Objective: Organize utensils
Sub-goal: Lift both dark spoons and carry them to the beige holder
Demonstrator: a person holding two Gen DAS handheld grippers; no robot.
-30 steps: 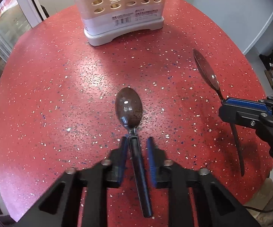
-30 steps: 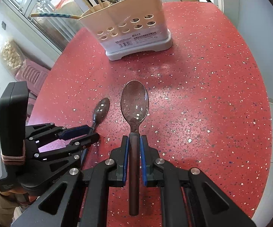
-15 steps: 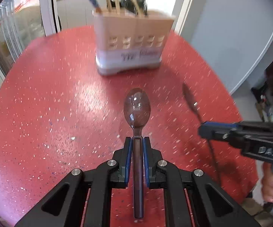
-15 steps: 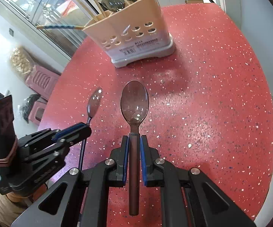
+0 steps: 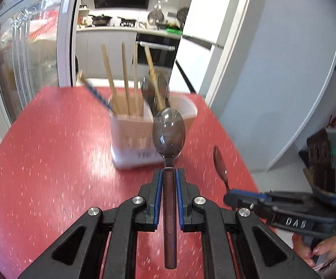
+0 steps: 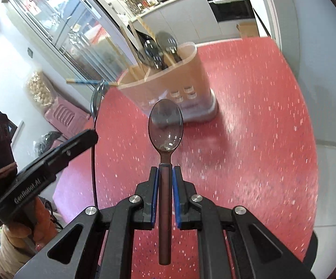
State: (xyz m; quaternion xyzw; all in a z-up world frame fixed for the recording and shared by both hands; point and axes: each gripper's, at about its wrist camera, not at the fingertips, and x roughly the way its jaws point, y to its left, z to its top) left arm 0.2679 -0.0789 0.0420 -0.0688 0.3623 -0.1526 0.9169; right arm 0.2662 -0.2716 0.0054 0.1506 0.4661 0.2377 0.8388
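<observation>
Left gripper is clenched on a spoon, blue pads pressed to both sides of the dark handle. The bowl points forward, lifted off the table. The handle end sticks out behind the fingers.

Right gripper likewise grasps a second spoon, handle pinched between its pads, bowl forward and raised above the tabletop.

From the left wrist view the right gripper shows at the right, near the table's right-hand edge, its spoon seen edge-on and tilted up. From the right wrist view the left gripper shows at the left, over the table's left edge, its spoon nearly upright. The two tools are apart, not touching.

Red speckled table is rounded. Far edge runs just behind the utensil holder. Right edge meets a pale wall.

The holder stands toward the far side of the table, ahead of both spoons. It is a beige caddy on a grey base, divided into compartments. Chopsticks lean in one section, with dark spoons in the next. A blue-patterned stick tilts out over the rim to the left.

Bare tabletop lies between the grippers and the holder, and broadly to the right of the holder.
</observation>
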